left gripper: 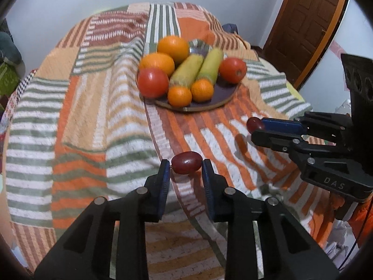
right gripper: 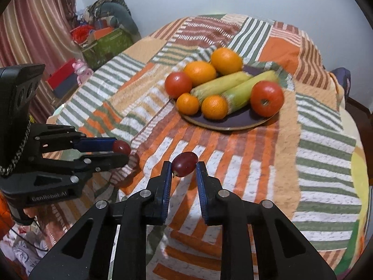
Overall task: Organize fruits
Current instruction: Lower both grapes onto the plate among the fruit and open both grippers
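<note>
Your jaws were clamped on fruit on both sides: the left gripper (left gripper: 185, 166) pinched a red grape (left gripper: 186, 162) between its blue pads, and the right gripper (right gripper: 184, 166) pinched a second red grape (right gripper: 184, 164) the same way, both raised above the striped cloth (right gripper: 233, 163) that covered the surface. Each grip sat right at the pad tips, so I judged a grape could squirt out sideways if you squeezed harder, or drop and roll down the sloping folds of cloth if you eased off too soon. Further ahead stood the dark plate (right gripper: 233, 122), already crowded with oranges (right gripper: 200, 73), two tomatoes (right gripper: 267, 98) and two ears of corn (right gripper: 220, 86); little bare rim was left, so a grape released there might roll off the edge. On the casings you could read "DAS" on the right gripper in the left view, and "GenRobot.AI", somewhat blurred, on the left gripper in the right view.
</note>
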### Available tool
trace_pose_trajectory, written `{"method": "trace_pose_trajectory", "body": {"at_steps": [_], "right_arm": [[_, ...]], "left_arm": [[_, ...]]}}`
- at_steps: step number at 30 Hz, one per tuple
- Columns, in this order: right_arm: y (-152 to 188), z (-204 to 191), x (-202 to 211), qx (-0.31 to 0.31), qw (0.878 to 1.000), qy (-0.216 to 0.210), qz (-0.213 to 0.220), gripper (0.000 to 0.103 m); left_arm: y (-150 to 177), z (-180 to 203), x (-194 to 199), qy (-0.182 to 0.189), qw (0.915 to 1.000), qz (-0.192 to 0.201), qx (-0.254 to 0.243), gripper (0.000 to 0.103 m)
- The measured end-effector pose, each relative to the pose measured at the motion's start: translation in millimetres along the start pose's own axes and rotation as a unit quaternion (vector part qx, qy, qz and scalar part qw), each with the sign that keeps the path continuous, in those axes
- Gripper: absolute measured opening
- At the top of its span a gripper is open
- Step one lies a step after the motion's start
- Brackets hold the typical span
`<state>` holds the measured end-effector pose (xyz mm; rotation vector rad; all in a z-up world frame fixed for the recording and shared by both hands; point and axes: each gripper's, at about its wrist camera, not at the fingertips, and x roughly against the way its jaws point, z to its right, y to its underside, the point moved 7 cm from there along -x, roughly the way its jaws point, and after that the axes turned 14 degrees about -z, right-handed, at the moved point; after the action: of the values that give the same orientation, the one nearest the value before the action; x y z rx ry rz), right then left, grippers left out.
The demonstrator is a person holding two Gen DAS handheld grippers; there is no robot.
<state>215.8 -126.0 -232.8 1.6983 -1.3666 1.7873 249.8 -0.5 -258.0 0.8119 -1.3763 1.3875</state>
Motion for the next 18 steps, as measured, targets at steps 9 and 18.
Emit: {"method": "trace_pose_trajectory", "body": {"at_steps": [9,18], "right_arm": [[-20.7,19.6,16.8,-0.010,0.999,0.013,0.031,0.019],[-39.5,37.2,13.2,-0.010,0.999,0.024,0.040,0.020]], "left_arm": [[-37.4,5.5,15.3,0.000,0.9994,0.034,-0.009,0.028],[-71.7,15.8,7.9,0.001,0.9987,0.046,-0.022,0.028]]}}
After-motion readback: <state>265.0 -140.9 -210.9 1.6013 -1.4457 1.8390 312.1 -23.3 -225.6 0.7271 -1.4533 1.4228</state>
